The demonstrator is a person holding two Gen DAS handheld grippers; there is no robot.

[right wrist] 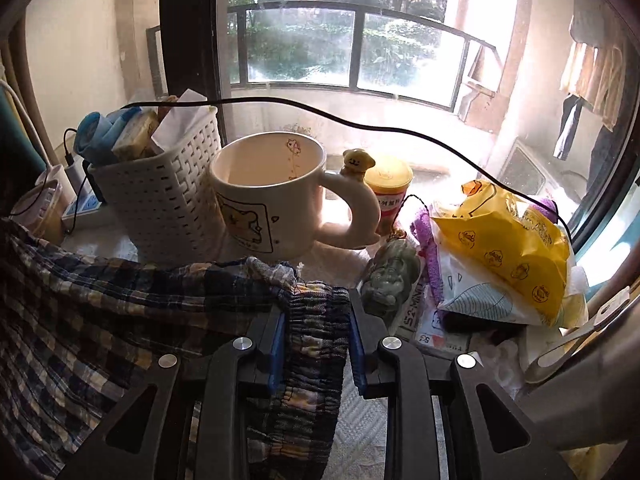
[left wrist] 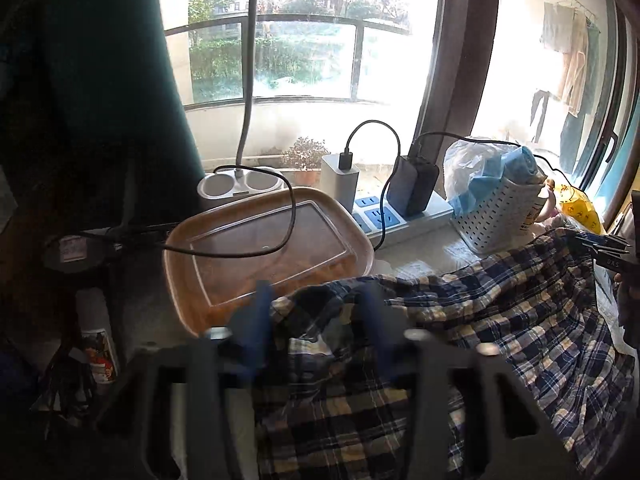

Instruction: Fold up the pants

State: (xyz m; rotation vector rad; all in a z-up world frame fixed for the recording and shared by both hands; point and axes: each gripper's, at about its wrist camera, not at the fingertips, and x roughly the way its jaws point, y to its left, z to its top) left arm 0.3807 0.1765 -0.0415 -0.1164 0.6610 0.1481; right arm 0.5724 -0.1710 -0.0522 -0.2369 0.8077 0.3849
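Observation:
The plaid pants (left wrist: 500, 320), blue, white and tan checks, hang stretched between my two grippers above the table. My left gripper (left wrist: 316, 304) is shut on one bunched edge of the pants; its blue-padded fingers are blurred. My right gripper (right wrist: 316, 312) is shut on the gathered elastic waistband (right wrist: 308, 344), which fills the gap between its blue pads. The rest of the pants (right wrist: 80, 320) drape off to the left in the right wrist view. The right gripper also shows at the right edge of the left wrist view (left wrist: 608, 252).
A brown tray with a clear lid (left wrist: 264, 248), a power strip with chargers (left wrist: 400, 212) and cables lie beyond the left gripper. A white basket (right wrist: 160, 196), a cream mug (right wrist: 272, 196), a yellow bag (right wrist: 512, 240) and small clutter stand close in front of the right gripper, by the window.

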